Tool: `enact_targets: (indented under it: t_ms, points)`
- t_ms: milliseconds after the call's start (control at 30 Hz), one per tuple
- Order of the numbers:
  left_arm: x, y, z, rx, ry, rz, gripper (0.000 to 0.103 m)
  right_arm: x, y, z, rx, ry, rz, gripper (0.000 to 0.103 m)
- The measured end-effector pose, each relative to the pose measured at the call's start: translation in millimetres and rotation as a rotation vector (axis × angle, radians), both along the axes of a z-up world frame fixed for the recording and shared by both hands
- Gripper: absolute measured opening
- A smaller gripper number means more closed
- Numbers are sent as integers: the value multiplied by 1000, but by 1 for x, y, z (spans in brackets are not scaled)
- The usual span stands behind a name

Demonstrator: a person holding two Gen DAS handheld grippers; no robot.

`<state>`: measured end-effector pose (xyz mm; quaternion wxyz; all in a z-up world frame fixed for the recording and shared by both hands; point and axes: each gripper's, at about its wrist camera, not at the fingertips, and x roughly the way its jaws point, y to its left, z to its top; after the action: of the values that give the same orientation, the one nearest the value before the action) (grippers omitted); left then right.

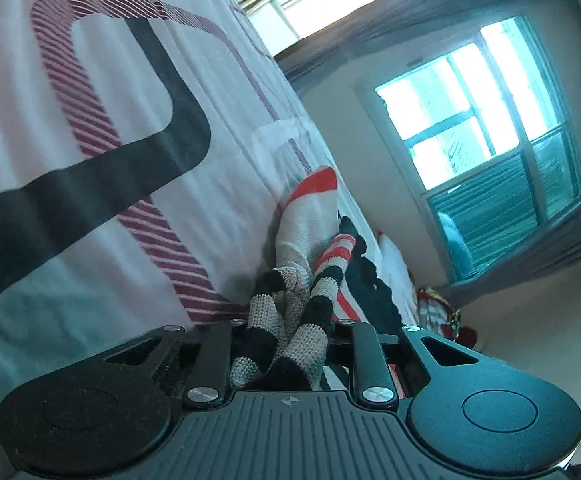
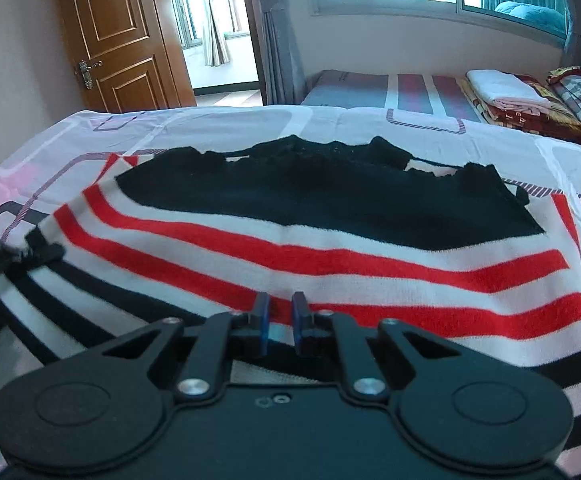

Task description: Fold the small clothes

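Observation:
A small knit sweater (image 2: 310, 248) with red, white and black stripes and a black lace-trimmed top lies spread on the bed. My left gripper (image 1: 286, 332) is shut on a bunched striped edge of the sweater (image 1: 290, 320), its fingertips hidden under the fabric; it also shows at the left edge of the right wrist view (image 2: 18, 258). My right gripper (image 2: 281, 312) hovers low over the sweater's near edge, its blue-tipped fingers (image 2: 261, 312) a narrow gap apart with nothing seen between them.
The bed sheet (image 2: 370, 120) is white with pink and grey patterns. Folded blankets (image 2: 510, 96) lie at the far right. A wooden door (image 2: 118, 36) stands open at the back left. Windows (image 1: 482, 120) with grey curtains line the wall.

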<state>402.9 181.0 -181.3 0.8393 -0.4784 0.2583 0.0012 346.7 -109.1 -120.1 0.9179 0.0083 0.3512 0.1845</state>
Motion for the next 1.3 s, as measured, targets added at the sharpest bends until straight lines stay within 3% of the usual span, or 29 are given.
enact_targets:
  t_ms: [133, 233, 367, 500, 600, 633, 667, 767, 833, 900, 933, 1033, 1133, 1200, 1300]
  points:
    - [9, 3, 11, 33, 14, -41, 20, 1, -5, -4, 36, -8, -9, 11]
    - [13, -4, 40, 58, -59, -86, 20, 1, -11, -6, 71, -5, -14, 10]
    - [34, -42, 100, 135, -163, -245, 20, 2, -16, -7, 109, 1, -22, 10]
    - [64, -113, 141, 217, -188, -438, 20, 1, -29, -2, 166, 17, -65, 6]
    - [85, -180, 142, 281, -145, -580, 20, -23, -67, 13, 270, -56, -195, 25]
    - [91, -205, 136, 301, -115, -628, 20, -30, -86, 16, 308, -54, -242, 24]
    - [96, -227, 127, 323, -74, -678, 20, -39, -109, 18, 340, -52, -303, 24]
    - [107, -285, 88, 375, 83, -818, 21, -64, -178, 23, 464, -45, -462, 39]
    - [99, -299, 85, 444, 43, -820, 25, -79, -216, 27, 553, -33, -516, 67]
    - [95, -298, 93, 383, 15, -835, 69, -92, -237, 33, 629, -53, -520, 80]
    - [96, -293, 102, 364, 7, -845, 71, -96, -245, 35, 666, -55, -506, 80]
    - [70, -272, 133, 413, -83, -825, 71, -97, -247, 35, 772, -10, -443, 79]
    - [50, -219, 139, 426, -111, -670, 71, -85, -229, 29, 797, 73, -353, 79]
    - [61, -188, 132, 477, -58, -556, 71, -73, -217, 22, 780, 135, -314, 79]
    - [81, -161, 114, 490, 23, -507, 71, -54, -204, 9, 768, 205, -293, 78]
